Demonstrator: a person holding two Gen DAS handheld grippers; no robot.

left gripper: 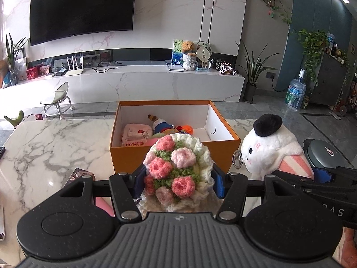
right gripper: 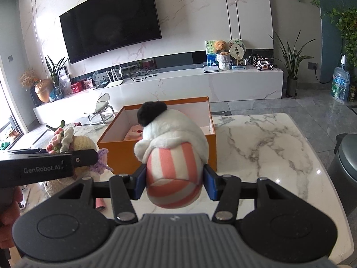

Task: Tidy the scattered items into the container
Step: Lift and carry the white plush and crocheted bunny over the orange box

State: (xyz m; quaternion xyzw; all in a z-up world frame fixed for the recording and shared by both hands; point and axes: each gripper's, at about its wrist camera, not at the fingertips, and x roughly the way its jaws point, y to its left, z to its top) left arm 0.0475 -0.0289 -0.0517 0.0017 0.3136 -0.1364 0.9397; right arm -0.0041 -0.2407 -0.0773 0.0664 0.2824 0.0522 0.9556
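Observation:
My left gripper (left gripper: 179, 182) is shut on a crocheted flower bouquet (left gripper: 176, 167) of pink roses, green and cream yarn, held above the marble table just in front of the orange box (left gripper: 129, 156). My right gripper (right gripper: 175, 182) is shut on a white plush toy (right gripper: 176, 134) with a black ear and pink-striped body. That plush toy (left gripper: 270, 143) hangs to the right of the bouquet, near the box's right corner. Inside the box lie a pink pouch (left gripper: 136, 135) and a colourful soft toy (left gripper: 165, 126). The bouquet (right gripper: 67, 143) and left gripper show at the left of the right wrist view.
The marble table (left gripper: 55, 147) holds a small printed card (left gripper: 80, 175) at front left and a remote at its left edge (left gripper: 1, 151). A grey bin (right gripper: 348, 167) stands right of the table. Beyond are a small stool (left gripper: 59, 102) and a TV bench (left gripper: 133, 82).

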